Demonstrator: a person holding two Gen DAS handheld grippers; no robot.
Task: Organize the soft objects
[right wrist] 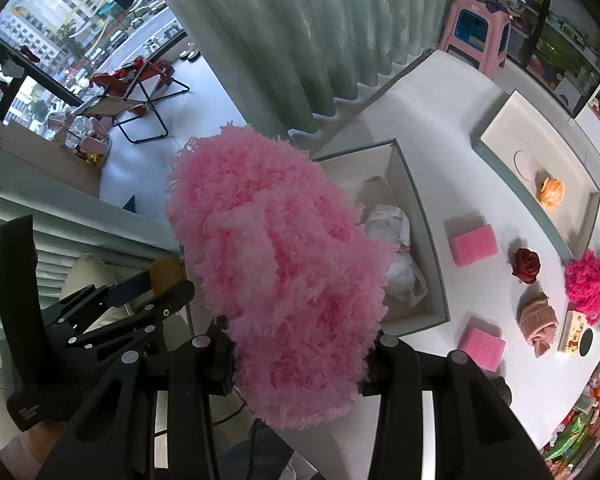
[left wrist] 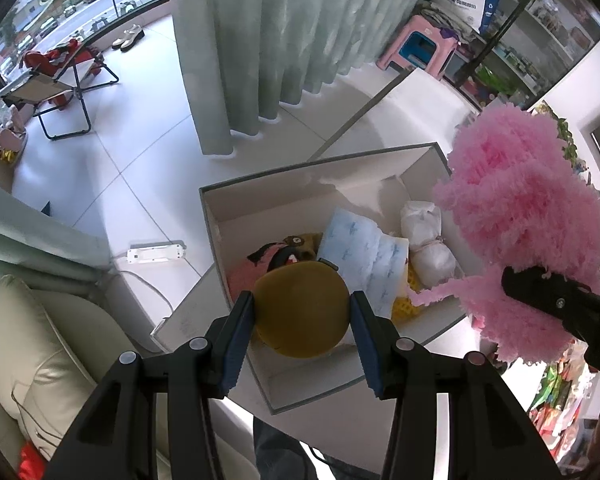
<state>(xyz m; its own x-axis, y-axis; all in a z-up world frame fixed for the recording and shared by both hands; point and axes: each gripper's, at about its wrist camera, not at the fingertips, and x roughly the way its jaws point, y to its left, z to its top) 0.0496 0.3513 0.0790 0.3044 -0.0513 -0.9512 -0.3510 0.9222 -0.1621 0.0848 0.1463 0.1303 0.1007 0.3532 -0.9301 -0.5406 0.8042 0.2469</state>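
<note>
Over the white table (right wrist: 432, 152), left gripper (left wrist: 302, 314) clamps a mustard sponge (left wrist: 300, 312), right gripper (right wrist: 300, 354) clamps pink yarn (right wrist: 276, 272).

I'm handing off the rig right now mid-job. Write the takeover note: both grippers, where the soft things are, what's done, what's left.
Left gripper: shut on mustard round pad, above the open box.
Right gripper: shut on pink fluffy yarn, beside the box.
Done: in the box are white bundles, a blue-print packet, and a knitted toy.
Left: two pink foam blocks, red rose, magenta yarn, rolled pink cloth on the table.
</note>
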